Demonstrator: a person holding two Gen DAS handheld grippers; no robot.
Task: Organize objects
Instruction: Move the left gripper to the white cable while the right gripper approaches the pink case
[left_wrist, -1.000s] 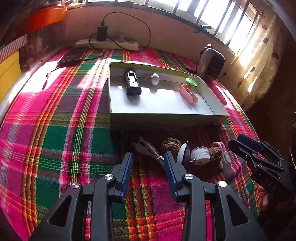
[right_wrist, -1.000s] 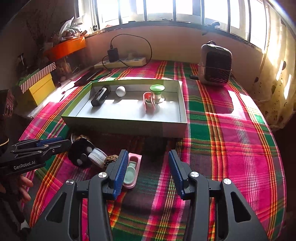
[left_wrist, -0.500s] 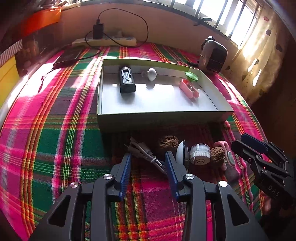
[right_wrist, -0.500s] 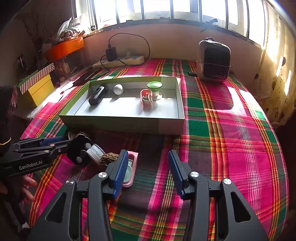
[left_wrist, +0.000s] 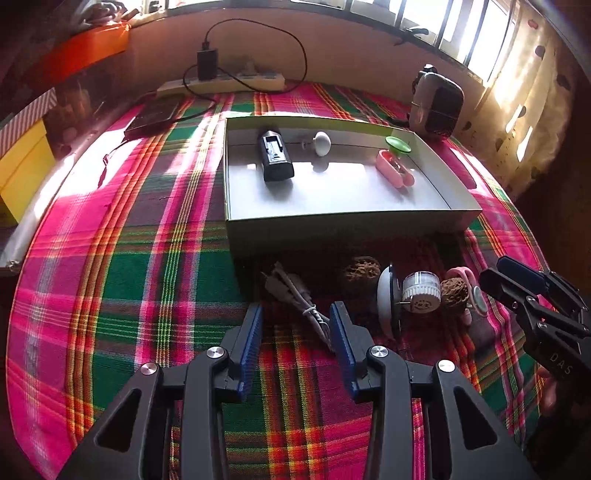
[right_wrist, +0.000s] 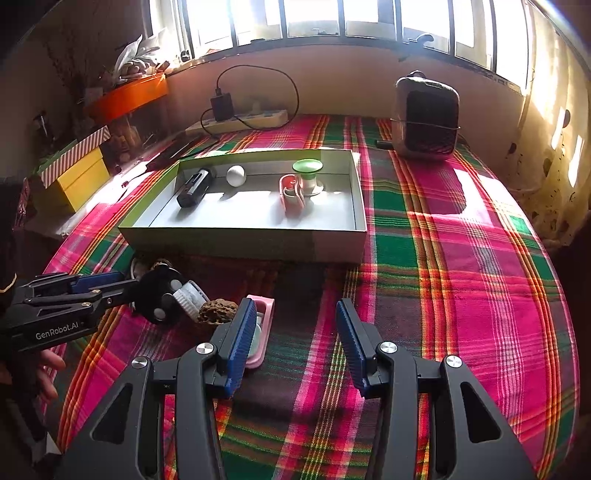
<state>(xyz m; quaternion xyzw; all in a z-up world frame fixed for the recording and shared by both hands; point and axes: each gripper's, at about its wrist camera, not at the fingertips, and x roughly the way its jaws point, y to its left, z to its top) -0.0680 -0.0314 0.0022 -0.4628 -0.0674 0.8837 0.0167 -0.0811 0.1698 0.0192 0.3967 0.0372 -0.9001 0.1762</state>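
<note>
A shallow grey box (left_wrist: 332, 223) (right_wrist: 240, 240) sits on the plaid cloth and holds a black battery pack (left_wrist: 275, 157), a white egg-shaped knob (left_wrist: 322, 143), a pink case (left_wrist: 394, 172) and a green-topped stand (right_wrist: 307, 173). In front of it lie a grey cable (left_wrist: 295, 295), two walnuts (left_wrist: 362, 268), a round black-and-white device (left_wrist: 388, 301) (right_wrist: 159, 295) with a clear cap (left_wrist: 421, 291), and a pink tray (right_wrist: 260, 332). My left gripper (left_wrist: 295, 336) is open, its tips astride the cable's near end. My right gripper (right_wrist: 295, 339) is open and empty beside the pink tray.
A small heater (right_wrist: 424, 118) stands at the back right. A power strip with a charger (left_wrist: 221, 79) lies along the far wall. A dark tablet (left_wrist: 155, 114) and yellow boxes (right_wrist: 77, 173) are at the left.
My left gripper has shifted right and slightly forward, so the cable now lies between its tips. The right gripper has barely moved.
</note>
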